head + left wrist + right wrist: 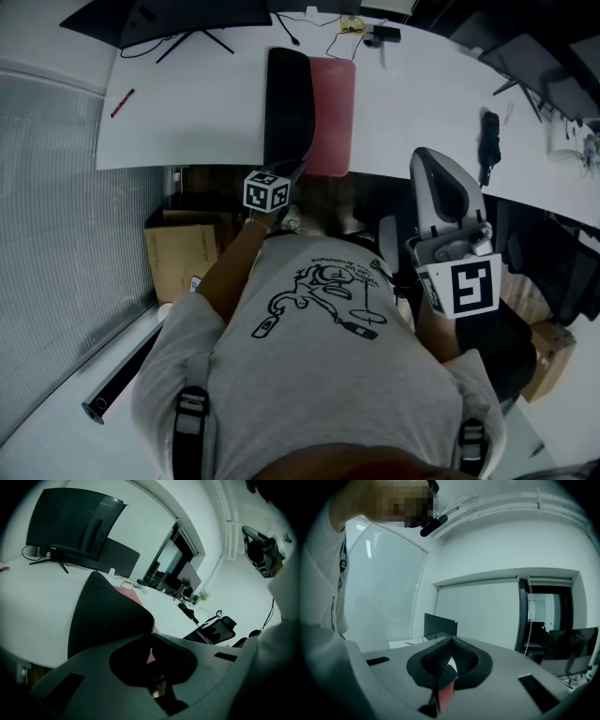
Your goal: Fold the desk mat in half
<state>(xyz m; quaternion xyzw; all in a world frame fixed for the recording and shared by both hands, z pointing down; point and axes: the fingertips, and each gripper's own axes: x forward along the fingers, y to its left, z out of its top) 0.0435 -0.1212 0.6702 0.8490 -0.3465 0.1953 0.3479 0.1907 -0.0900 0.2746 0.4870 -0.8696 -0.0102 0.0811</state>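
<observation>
Desk mat (330,112) lies half-curled on the counter (187,103), black flap raised over the pink, and since my left gripper (152,631) pinches what seems only its near edge while my right gripper (451,641) hangs closed and empty, the flap could slip free and flop back.

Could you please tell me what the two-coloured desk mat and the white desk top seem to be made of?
Black-and-pink rectangular desk mat: probably faux leather or a similar flexible sheet, matte; it bends over in a smooth curve without creasing. White desk top: likely rigid laminate, smooth and plain; its core does not show.
</observation>
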